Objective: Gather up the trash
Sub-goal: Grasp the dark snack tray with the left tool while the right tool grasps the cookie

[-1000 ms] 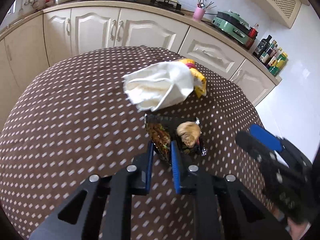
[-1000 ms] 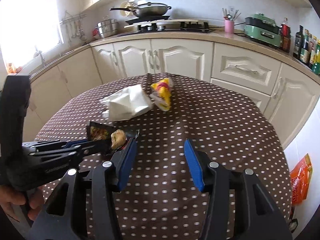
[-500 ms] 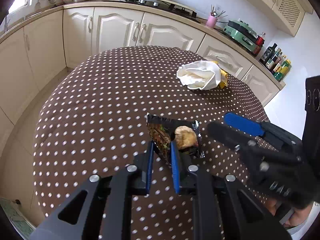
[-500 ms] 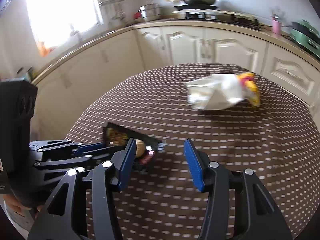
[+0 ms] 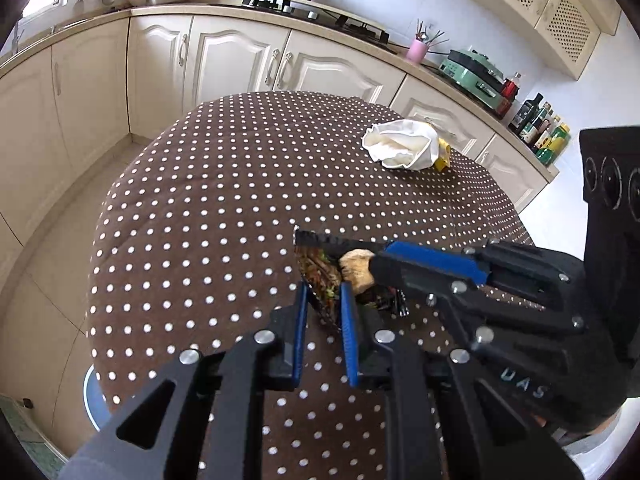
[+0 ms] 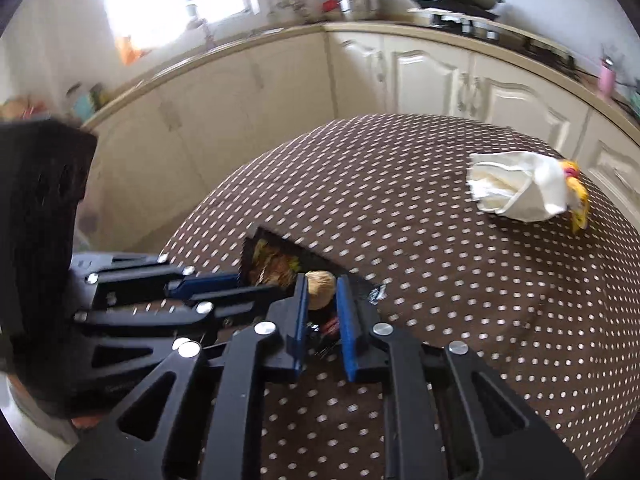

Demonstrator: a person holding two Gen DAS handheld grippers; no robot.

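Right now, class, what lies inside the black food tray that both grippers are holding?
Inside the black tray are brownish shredded leftovers and a tan crumpled ball between the right gripper pads. The tray's near part is hidden behind the fingers.

1. The right gripper (image 5: 376, 268) covers the near part of the black tray (image 5: 320, 240) ahead of the left claw; what lies under it cannot be seen.
2. The yellow packet (image 6: 576, 196), far right of the right claw, is mostly hidden behind the white bag (image 6: 520, 190).
3. The counter items beyond are blurred.
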